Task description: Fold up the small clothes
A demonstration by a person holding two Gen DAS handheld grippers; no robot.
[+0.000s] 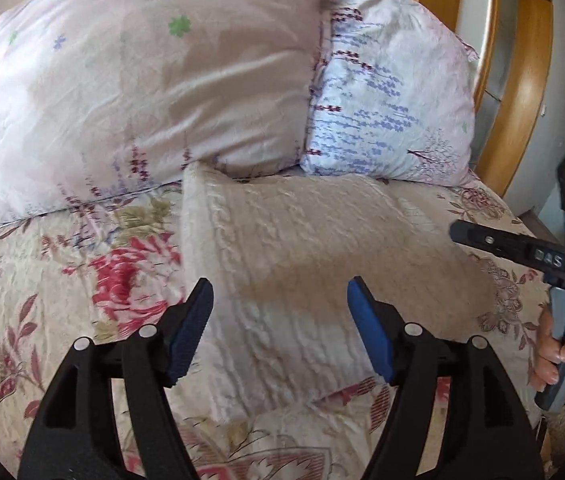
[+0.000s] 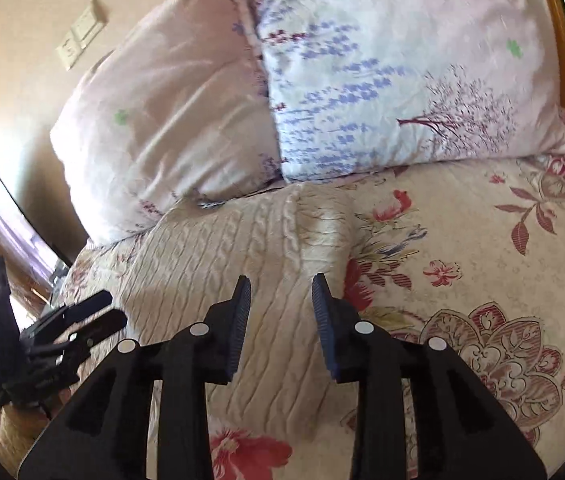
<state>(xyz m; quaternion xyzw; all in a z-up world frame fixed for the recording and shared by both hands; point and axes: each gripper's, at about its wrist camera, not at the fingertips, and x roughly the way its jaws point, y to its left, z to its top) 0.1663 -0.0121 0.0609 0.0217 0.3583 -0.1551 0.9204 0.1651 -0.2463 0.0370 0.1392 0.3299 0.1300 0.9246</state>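
Observation:
A cream cable-knit garment [image 1: 314, 248] lies folded flat on the floral bedspread [image 1: 62, 280], its far edge against the pillows. My left gripper [image 1: 280, 304] is open and empty, held above the garment's near left part. My right gripper [image 2: 281, 300] is open and empty above the same garment [image 2: 222, 264], near its right edge. The right gripper also shows in the left wrist view [image 1: 522, 248] at the right, held by a hand. The left gripper shows in the right wrist view [image 2: 98, 316] at the lower left.
Two floral pillows [image 1: 142, 80] [image 1: 394, 92] stand at the head of the bed behind the garment. A wooden headboard frame [image 1: 522, 80] rises at the right. A wall with light switches [image 2: 82, 34] is at the left.

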